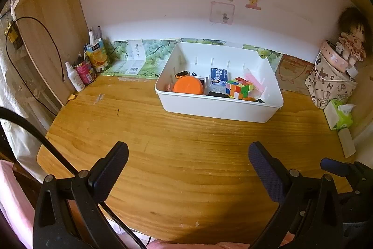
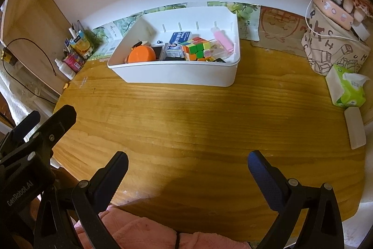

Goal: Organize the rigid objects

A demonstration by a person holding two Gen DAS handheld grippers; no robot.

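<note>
From where I sit, the sorting looks close to done: the white bin (image 1: pixel 219 106) stands toward the back of the tabletop (image 1: pixel 177 155) and already holds the orange round case (image 1: pixel 188 84), the puzzle cube (image 1: pixel 239 87), a blue card box (image 1: pixel 218 76) and a pink clear case (image 2: pixel 222 39). The bare wood in front of it carries nothing loose that I can pick out. My left gripper (image 1: pixel 188 167) has its fingers spread wide with nothing between them, and the right gripper (image 2: pixel 188 169) is the same, both hovering over the near edge, well apart from the bin. I judge that little or nothing is left. Several things are hard to read: the dark items low in the bin are half hidden by its front wall, a small white block (image 2: pixel 355 127) at the right edge is unclear, and the tissue pack (image 2: pixel 347 88) may not count as mine to move.
</note>
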